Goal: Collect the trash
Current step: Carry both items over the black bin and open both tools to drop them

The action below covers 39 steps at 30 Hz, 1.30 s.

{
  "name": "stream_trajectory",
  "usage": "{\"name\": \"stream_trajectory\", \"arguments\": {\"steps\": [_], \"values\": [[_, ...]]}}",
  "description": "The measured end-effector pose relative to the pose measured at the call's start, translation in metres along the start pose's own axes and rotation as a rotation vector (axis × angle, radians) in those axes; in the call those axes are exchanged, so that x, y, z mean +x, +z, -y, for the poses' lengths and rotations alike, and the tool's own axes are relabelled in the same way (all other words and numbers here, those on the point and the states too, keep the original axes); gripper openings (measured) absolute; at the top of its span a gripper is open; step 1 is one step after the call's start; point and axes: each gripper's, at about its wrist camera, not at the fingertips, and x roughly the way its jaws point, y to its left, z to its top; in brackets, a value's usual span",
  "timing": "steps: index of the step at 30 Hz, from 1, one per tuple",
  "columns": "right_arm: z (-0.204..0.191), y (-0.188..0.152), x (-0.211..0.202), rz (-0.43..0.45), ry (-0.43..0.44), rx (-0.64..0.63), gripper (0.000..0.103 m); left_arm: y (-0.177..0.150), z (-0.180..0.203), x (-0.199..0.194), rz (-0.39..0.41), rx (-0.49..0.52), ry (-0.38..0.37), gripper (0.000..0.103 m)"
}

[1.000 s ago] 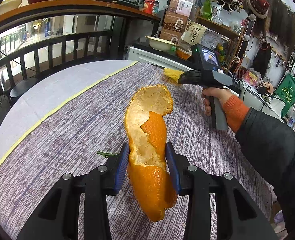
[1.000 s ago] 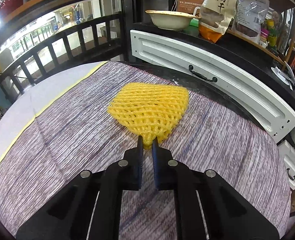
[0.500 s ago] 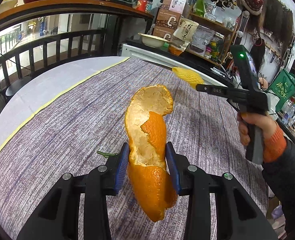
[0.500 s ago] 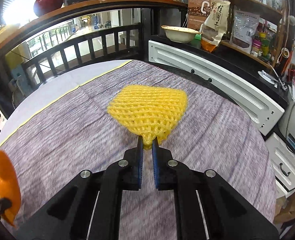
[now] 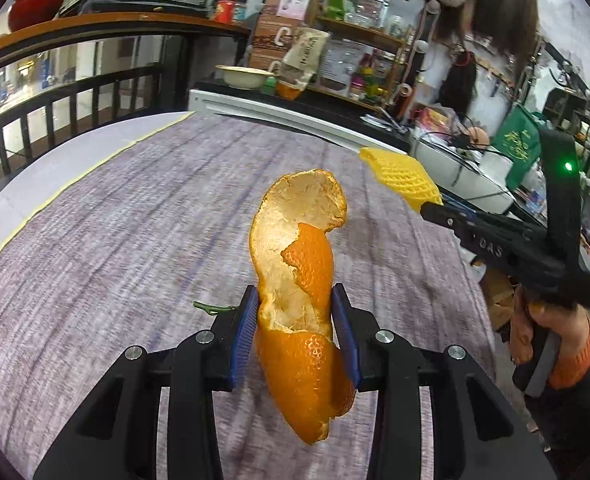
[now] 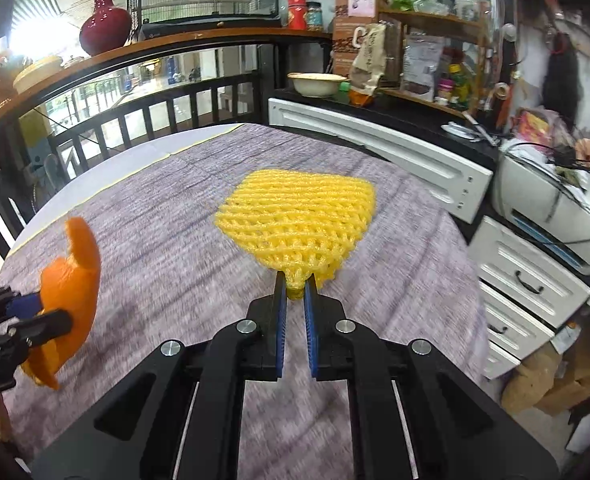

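The left fingers (image 5: 243, 328) clamp an orange peel (image 5: 299, 280) at its middle, holding it upright above the purple surface (image 5: 115, 240). The right fingers (image 6: 279, 316) pinch the narrow end of a yellow foam net (image 6: 299, 220), also held off the surface. A small green stem (image 5: 211, 309) shows just beside the left fingers.

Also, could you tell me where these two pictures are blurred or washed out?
Left wrist view: the orange peel is sharp, while the purple tablecloth streaks with motion blur. Right wrist view: the yellow foam net is crisp, the peel soft, and window glare bleaches the upper left beside the red vase.
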Motion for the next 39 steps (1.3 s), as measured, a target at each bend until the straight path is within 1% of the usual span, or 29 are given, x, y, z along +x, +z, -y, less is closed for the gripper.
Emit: {"name": "stream_trajectory", "arguments": {"steps": [4,9,13,17,22,25,27,32,33,35,36,37,38,39], "values": [[0.018,-0.028,-0.038,0.021,-0.023,0.056,0.009,-0.007,0.026,-0.003,0.007,0.030,-0.053,0.037],[0.042,-0.067,-0.078,0.032,-0.077,0.112,0.009,-0.017,0.060,-0.003,-0.001,0.072,-0.120,0.037],[0.060,-0.094,-0.102,0.030,-0.136,0.166,0.009,-0.023,0.083,-0.003,-0.013,0.103,-0.171,0.037],[0.078,-0.119,-0.114,0.004,-0.185,0.217,0.009,-0.030,0.108,-0.001,-0.027,0.140,-0.223,0.037],[0.102,-0.150,-0.115,-0.059,-0.235,0.286,0.009,-0.040,0.138,0.005,-0.054,0.185,-0.285,0.037],[0.118,-0.173,-0.105,-0.123,-0.260,0.333,0.009,-0.045,0.153,0.009,-0.075,0.206,-0.320,0.037],[0.132,-0.192,-0.094,-0.169,-0.280,0.389,0.009,-0.048,0.161,0.014,-0.095,0.217,-0.339,0.037],[0.157,-0.234,-0.064,-0.272,-0.268,0.519,0.009,-0.059,0.185,0.026,-0.150,0.269,-0.376,0.037],[0.158,-0.239,-0.062,-0.281,-0.262,0.536,0.011,-0.061,0.190,0.028,-0.158,0.282,-0.380,0.037],[0.163,-0.250,-0.057,-0.303,-0.225,0.596,0.013,-0.065,0.197,0.031,-0.170,0.307,-0.385,0.037],[0.165,-0.253,-0.055,-0.305,-0.211,0.617,0.021,-0.067,0.199,0.033,-0.177,0.310,-0.388,0.037],[0.165,-0.253,-0.055,-0.307,-0.220,0.625,0.042,-0.068,0.201,0.035,-0.184,0.311,-0.391,0.037],[0.164,-0.254,-0.056,-0.301,-0.236,0.628,0.052,-0.069,0.203,0.038,-0.198,0.312,-0.396,0.037],[0.165,-0.254,-0.060,-0.279,-0.258,0.630,0.064,-0.070,0.205,0.040,-0.206,0.314,-0.397,0.037]]}}
